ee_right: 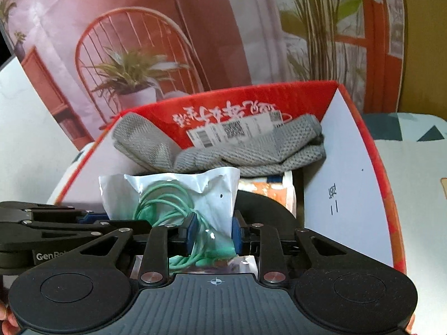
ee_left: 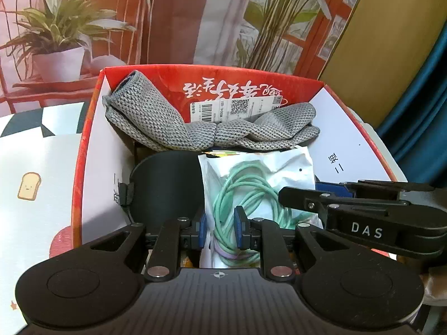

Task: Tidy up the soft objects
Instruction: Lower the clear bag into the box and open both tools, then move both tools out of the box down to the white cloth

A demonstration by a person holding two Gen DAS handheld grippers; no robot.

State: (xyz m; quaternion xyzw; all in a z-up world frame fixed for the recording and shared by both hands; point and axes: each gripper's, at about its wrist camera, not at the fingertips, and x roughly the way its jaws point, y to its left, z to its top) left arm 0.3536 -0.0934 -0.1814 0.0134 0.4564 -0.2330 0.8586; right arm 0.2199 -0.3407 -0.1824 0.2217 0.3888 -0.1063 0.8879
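— Box contents? 
— Red carton (ee_left: 92,128) holds a grey knitted cloth (ee_left: 156,122) at the far end, a black pouch (ee_left: 167,184) near left — and the bagged green cable (ee_left: 251,192). 
— Jaws? 
— Left gripper (ee_left: 222,230) and right gripper (ee_right: 213,233) both pinch that bag. "DAS" marks the right one.

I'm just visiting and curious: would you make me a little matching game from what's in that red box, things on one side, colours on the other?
Things:
1. knitted cloth
2. coiled cable in its clear bag
3. round pouch
4. box's far wall

Colours:
A. black
B. red
C. grey
D. mint green

Pairs: 1-C, 2-D, 3-A, 4-B
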